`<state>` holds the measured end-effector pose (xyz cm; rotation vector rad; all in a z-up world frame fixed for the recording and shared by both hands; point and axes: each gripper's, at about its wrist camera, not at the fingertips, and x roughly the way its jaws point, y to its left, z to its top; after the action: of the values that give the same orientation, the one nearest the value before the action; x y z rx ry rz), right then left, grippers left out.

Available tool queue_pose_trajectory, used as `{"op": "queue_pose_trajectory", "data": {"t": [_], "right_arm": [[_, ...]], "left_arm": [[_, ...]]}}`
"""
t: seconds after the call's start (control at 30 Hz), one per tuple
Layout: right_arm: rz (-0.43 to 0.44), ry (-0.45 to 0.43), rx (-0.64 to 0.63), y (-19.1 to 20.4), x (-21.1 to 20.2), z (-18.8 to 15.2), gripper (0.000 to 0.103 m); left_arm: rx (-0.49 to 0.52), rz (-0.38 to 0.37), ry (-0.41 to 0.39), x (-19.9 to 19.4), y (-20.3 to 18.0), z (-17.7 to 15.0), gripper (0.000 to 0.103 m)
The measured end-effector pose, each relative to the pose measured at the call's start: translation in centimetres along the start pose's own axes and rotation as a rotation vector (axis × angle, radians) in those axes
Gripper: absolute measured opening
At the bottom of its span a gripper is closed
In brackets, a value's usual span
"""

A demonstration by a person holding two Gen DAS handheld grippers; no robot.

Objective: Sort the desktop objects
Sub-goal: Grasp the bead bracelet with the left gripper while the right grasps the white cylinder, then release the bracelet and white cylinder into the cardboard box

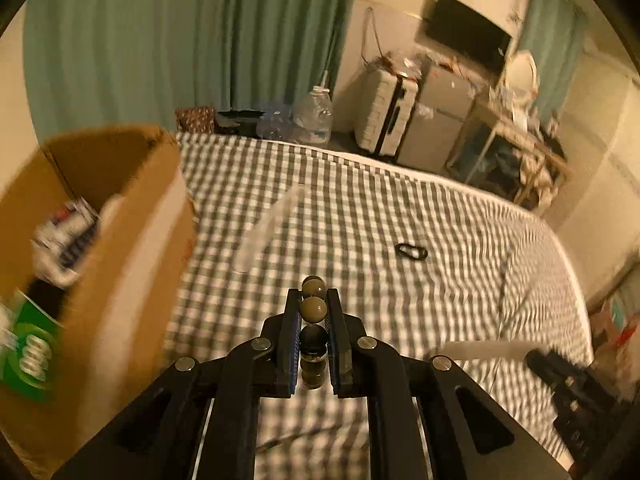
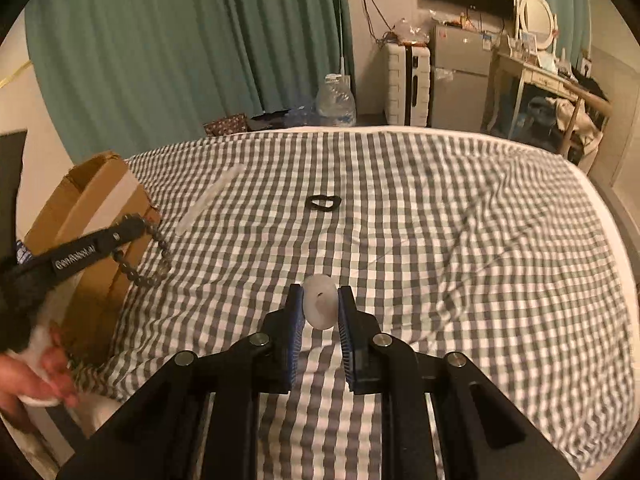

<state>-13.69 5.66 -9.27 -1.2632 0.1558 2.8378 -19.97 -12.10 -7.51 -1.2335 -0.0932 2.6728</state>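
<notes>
Now you've got left gripper (image 1: 314, 312) clenched on bead bracelet (image 1: 313, 307), right gripper (image 2: 320, 306) gripping white ring (image 2: 320, 307); cardboard box (image 1: 132, 248) partly filled; clear ruler (image 1: 268, 228), black hair tie (image 1: 411, 251) left on bed.

Checked bed (image 2: 440, 240): black hair tie (image 2: 323, 202), clear ruler (image 2: 210, 200) (box (image 2: 92, 216) alongside).

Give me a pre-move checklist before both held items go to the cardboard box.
1. Left gripper shut on the bead bracelet: ok.
2. Right gripper shut on the white ring: ok.
3. Cardboard box open at top: ok.
4. Bracelet loop hanging clear of the box edge: cannot tell, it dangles close.
5. Room left inside the box: cannot tell, view blurred.
6. Bed fully sorted: not ok, black hair tie and clear strip remain.
</notes>
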Motion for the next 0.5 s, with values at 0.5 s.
{"op": "queue_pose_trajectory", "data": {"t": [0.5], "right_arm": [[0.012, -0.191, -0.147, 10.3, -11.9, 5.0, 0.016]], "left_arm": [[0.135, -0.004, -0.013, -12.7, 9.8, 4.2, 0.011]]}}
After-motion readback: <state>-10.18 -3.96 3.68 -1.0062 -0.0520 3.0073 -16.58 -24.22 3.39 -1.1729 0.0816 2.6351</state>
